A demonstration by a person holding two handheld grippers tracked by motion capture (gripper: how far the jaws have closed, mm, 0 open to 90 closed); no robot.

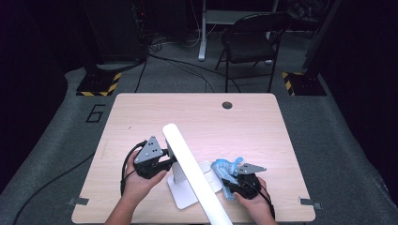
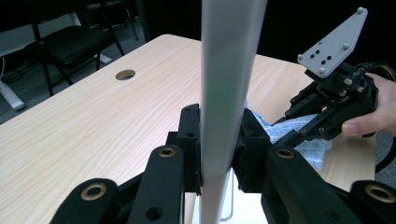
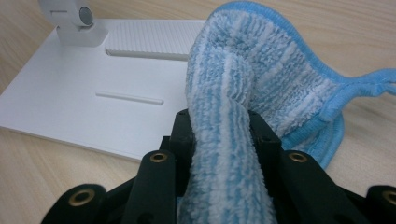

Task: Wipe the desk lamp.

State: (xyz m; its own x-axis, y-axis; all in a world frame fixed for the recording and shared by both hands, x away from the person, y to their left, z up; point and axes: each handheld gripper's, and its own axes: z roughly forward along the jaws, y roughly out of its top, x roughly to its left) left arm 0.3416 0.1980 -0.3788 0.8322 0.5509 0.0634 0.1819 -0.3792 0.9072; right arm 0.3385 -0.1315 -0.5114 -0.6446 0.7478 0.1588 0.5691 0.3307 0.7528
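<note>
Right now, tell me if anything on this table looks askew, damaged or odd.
Nothing looks damaged or spilled. The lamp has its long white bar tilted, but the left gripper is clamped on it. The cloth is bunched and folded rather than flat, pinched in the right gripper beside the lamp base.

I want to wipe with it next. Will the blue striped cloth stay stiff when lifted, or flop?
Probably flop: the cloth bunches and folds where the right tool pinches it. Its fluffy pile suggests it is light and unlikely to slip.

Table (image 1: 141,112) evenly lit, room beyond dark; close lamp arm (image 2: 229,84) looks slightly blurred, perhaps defocused.
</note>
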